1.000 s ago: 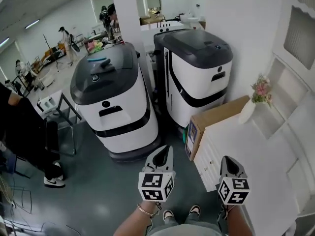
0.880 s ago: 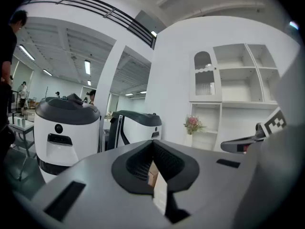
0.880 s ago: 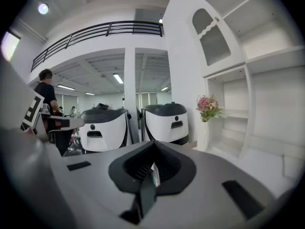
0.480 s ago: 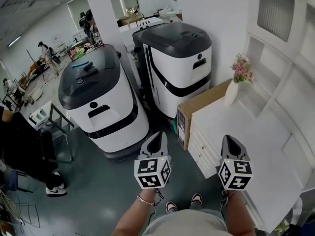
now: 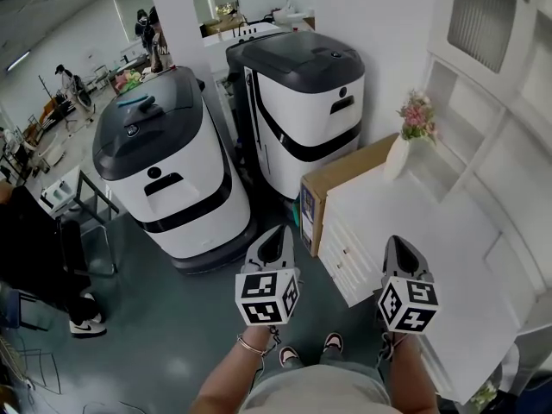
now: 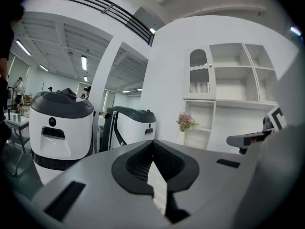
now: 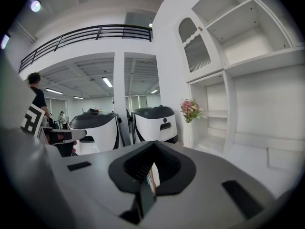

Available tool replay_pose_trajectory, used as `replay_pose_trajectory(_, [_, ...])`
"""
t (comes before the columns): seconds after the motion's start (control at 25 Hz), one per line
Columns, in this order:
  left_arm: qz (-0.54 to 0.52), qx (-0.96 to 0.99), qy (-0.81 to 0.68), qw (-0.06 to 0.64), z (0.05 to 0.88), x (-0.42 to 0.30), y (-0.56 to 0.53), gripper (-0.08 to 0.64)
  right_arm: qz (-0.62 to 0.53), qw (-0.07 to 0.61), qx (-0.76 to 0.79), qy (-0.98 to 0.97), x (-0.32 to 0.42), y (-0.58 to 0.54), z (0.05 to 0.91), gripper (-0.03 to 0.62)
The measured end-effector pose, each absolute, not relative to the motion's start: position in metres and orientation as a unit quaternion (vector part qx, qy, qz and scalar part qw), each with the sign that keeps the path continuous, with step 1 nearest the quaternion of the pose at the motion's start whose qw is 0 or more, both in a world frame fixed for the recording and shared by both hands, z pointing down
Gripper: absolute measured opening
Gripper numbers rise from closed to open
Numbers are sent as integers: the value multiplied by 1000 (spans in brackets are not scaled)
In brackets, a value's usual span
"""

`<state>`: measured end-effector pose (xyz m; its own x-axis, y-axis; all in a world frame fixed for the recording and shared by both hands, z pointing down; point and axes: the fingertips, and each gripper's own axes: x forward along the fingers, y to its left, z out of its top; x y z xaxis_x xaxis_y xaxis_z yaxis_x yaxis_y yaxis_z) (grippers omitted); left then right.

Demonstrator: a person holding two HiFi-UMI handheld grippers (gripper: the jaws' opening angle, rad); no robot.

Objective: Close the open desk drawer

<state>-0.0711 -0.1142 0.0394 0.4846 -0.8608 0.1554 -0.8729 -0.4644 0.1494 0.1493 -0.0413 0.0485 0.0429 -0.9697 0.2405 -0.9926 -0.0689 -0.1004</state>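
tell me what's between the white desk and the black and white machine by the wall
A cardboard box stands on edge there, at the end of the desk, beside the machine. The head view shows it.

Left gripper (image 5: 279, 234) and right gripper (image 5: 394, 243) hover, jaws together.

Desk (image 5: 414, 231) cut off at the head view's lower right edge, drawer fronts (image 5: 343, 255) too small to tell which stands open, cardboard box (image 5: 345, 172) partly hidden behind desk, bystander (image 5: 30, 248) cropped by left edge, distant people (image 5: 147, 28) too small to make out.
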Motion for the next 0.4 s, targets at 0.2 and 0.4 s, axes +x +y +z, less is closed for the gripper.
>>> replay_pose_trajectory(0.2, [23, 856, -505, 112, 39, -71, -116, 18, 122, 49, 723, -678, 151, -40, 48, 5])
replay_pose_trajectory(0.4, [25, 856, -504, 110, 40, -72, -116, 18, 122, 50, 724, -677, 151, -38, 50, 3])
